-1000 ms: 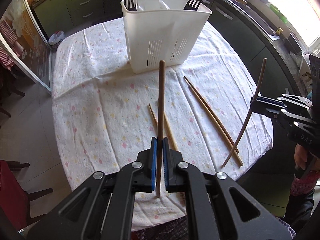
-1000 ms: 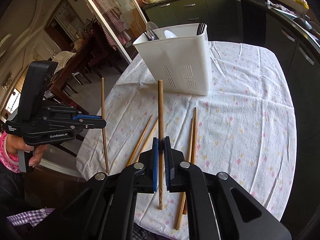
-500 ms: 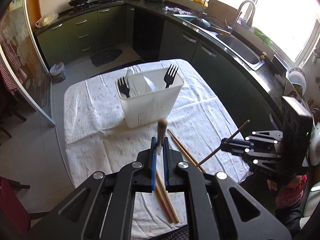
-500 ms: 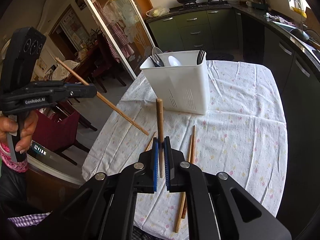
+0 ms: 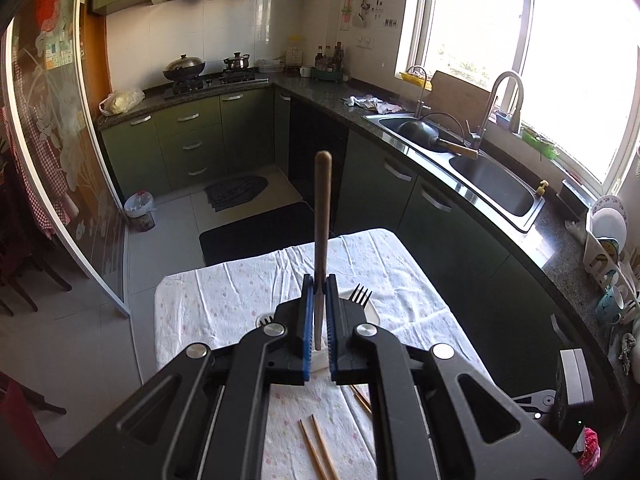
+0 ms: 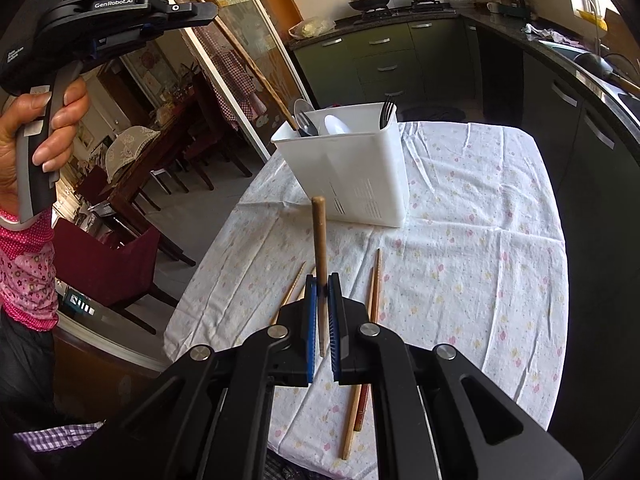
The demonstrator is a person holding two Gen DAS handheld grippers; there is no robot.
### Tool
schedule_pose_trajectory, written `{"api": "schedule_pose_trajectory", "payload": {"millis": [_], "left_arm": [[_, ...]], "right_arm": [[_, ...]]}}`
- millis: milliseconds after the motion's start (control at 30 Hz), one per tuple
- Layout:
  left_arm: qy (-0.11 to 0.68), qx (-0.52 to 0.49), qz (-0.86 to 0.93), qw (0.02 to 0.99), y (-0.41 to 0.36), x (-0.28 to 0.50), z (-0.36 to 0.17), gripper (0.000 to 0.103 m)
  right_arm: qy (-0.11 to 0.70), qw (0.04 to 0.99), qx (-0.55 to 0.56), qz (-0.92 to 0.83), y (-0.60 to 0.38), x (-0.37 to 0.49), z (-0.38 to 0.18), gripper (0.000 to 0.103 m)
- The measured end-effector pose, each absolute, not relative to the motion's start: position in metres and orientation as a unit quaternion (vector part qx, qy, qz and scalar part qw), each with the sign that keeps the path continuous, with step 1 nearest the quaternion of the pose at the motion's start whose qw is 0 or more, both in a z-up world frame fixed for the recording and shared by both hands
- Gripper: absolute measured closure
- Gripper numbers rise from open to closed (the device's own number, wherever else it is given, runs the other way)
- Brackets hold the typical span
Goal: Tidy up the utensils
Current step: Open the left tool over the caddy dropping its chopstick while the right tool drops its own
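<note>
My left gripper (image 5: 318, 316) is shut on a brown chopstick (image 5: 321, 216). In the right wrist view it (image 6: 176, 14) is raised high at the upper left, and its chopstick (image 6: 248, 62) slants down with its tip in the left end of the white utensil holder (image 6: 352, 176). The holder has a spoon (image 6: 306, 118), a white spoon and a fork (image 6: 386, 110) in it. My right gripper (image 6: 322, 316) is shut on a second brown chopstick (image 6: 319, 240), held upright above the table's near side. Several loose chopsticks (image 6: 370, 320) lie on the floral tablecloth (image 6: 480, 264).
The table stands in a kitchen with green cabinets (image 5: 188, 140), a sink counter (image 5: 492, 184) on the right and a glass door (image 6: 224, 80) on the left. Chairs (image 6: 108, 264) stand left of the table. A fork (image 5: 360, 294) shows just beyond my left gripper.
My left gripper has risen and tilted up, bringing its chopstick's tip down into the holder's left end. My right gripper has lifted a little with its chopstick.
</note>
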State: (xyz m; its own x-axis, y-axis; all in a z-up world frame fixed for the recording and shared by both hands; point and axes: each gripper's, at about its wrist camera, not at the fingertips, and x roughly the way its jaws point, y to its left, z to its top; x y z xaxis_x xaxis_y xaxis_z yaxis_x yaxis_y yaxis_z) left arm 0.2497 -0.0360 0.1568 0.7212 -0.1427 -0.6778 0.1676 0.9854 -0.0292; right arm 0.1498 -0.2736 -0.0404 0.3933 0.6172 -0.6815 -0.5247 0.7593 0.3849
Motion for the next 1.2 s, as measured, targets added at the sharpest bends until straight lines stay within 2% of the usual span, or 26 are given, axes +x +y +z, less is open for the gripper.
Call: {"api": "schedule_pose_trajectory", "payload": {"millis": [167, 433, 567, 700, 767, 833, 1000, 1200], "left_arm": [[0.362, 0.026, -0.065, 0.929, -0.033, 0.266, 0.146, 0.097], [0.431, 0.042, -0.056, 0.900, -0.032, 0.286, 0.081, 0.097], [0.446, 0.037, -0.062, 0.892, -0.029, 0.286, 0.067, 0.092], [0.437, 0.033, -0.071, 0.896, -0.025, 0.273, 0.075, 0.087], [0.431, 0.035, -0.075, 0.898, -0.023, 0.264, 0.081, 0.080], [0.430, 0.036, -0.078, 0.899, -0.021, 0.256, 0.084, 0.079], [0.459, 0.037, -0.087, 0.883, -0.015, 0.238, 0.068, 0.079], [0.527, 0.024, -0.099, 0.844, -0.004, 0.222, 0.022, 0.079]], "right_arm": [[0.425, 0.836, 0.054, 0.342, -0.276, 0.148, -0.034, 0.097], [0.384, 0.858, 0.056, 0.336, -0.278, 0.161, 0.011, 0.097], [0.343, 0.877, 0.063, 0.331, -0.277, 0.174, 0.050, 0.097], [0.293, 0.898, 0.084, 0.318, -0.279, 0.193, 0.086, 0.097], [0.270, 0.909, 0.089, 0.304, -0.276, 0.204, 0.099, 0.097], [0.258, 0.918, 0.086, 0.289, -0.269, 0.218, 0.105, 0.097], [0.269, 0.924, 0.080, 0.261, -0.244, 0.257, 0.091, 0.097], [0.326, 0.911, 0.056, 0.247, -0.216, 0.293, 0.037, 0.096]]}}
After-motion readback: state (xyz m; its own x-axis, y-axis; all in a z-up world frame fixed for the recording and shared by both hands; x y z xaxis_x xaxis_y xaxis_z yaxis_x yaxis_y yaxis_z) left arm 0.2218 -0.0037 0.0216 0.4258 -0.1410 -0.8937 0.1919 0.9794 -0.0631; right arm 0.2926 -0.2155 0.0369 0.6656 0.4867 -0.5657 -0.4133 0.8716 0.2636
